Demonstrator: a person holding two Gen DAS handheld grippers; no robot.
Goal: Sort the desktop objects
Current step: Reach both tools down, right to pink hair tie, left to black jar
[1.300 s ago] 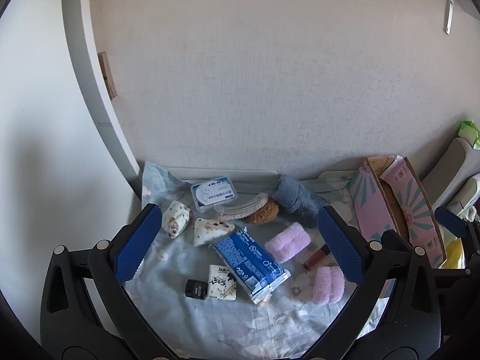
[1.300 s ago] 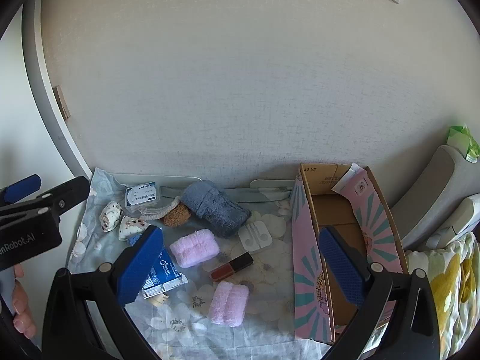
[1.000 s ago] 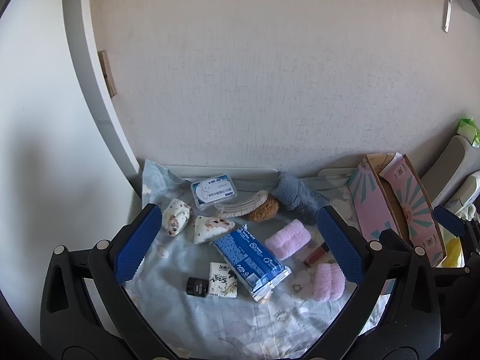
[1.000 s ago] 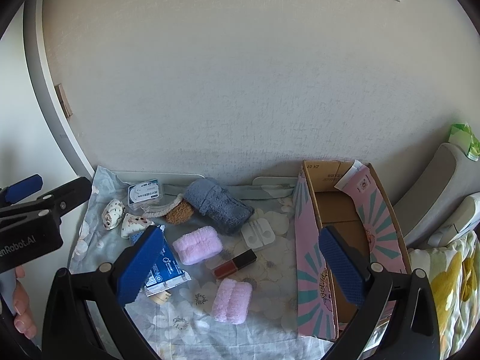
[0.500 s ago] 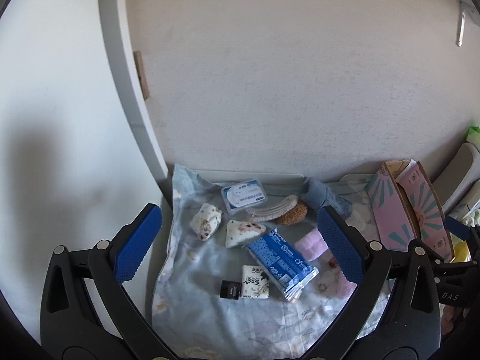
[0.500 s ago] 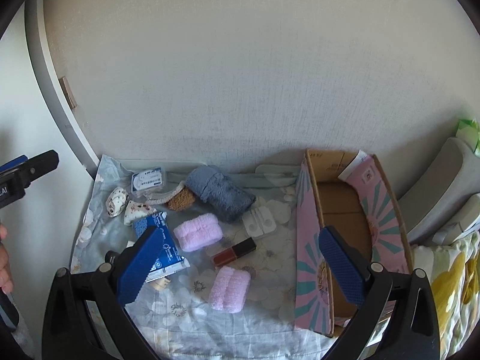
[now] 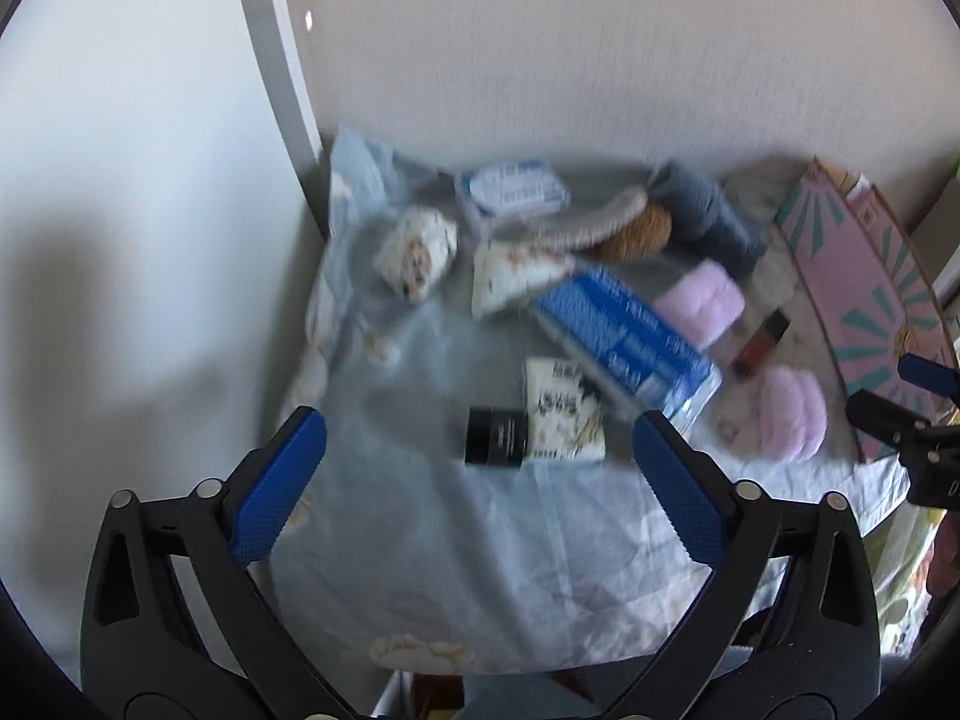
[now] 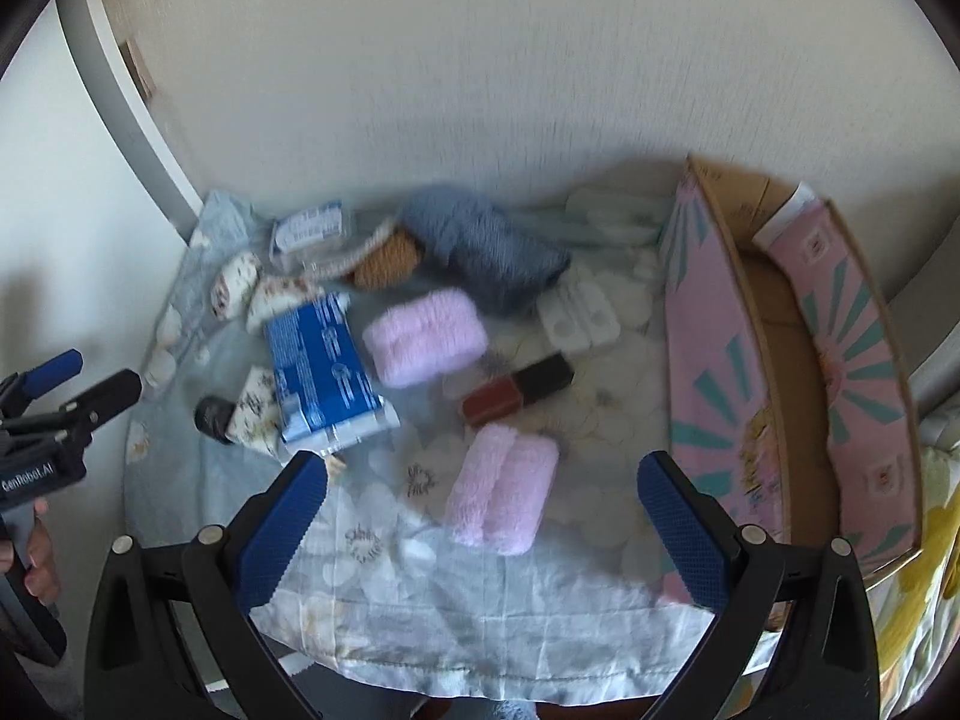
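Note:
Small items lie scattered on a pale blue floral cloth point(image 7: 456, 570). My left gripper point(image 7: 477, 426) hovers over the black jar point(image 7: 497, 438) and the white patterned tissue pack point(image 7: 564, 414); its jaws are closing, with nothing between them. A blue wipes pack point(image 7: 624, 336) lies just beyond. Above a pink fluffy roll point(image 8: 501, 498) my right gripper point(image 8: 483, 462) stands wide open and holds nothing. A second pink roll point(image 8: 423, 336) and a red bottle point(image 8: 516, 390) lie farther back. A pink cardboard box point(image 8: 708, 360) stands open at the right.
A grey cloth point(image 8: 480, 252), a brown pad point(image 8: 384, 264), a white case point(image 8: 579, 315), a clear plastic box point(image 7: 516, 189) and two patterned pouches point(image 7: 420, 252) sit near the wall. A white wall bounds the left side. The cloth's front edge overhangs the table.
Both grippers have dropped toward the table and tipped downward, so the objects look larger. The left gripper's view has swung toward the wall corner. Both views are now motion-blurred.

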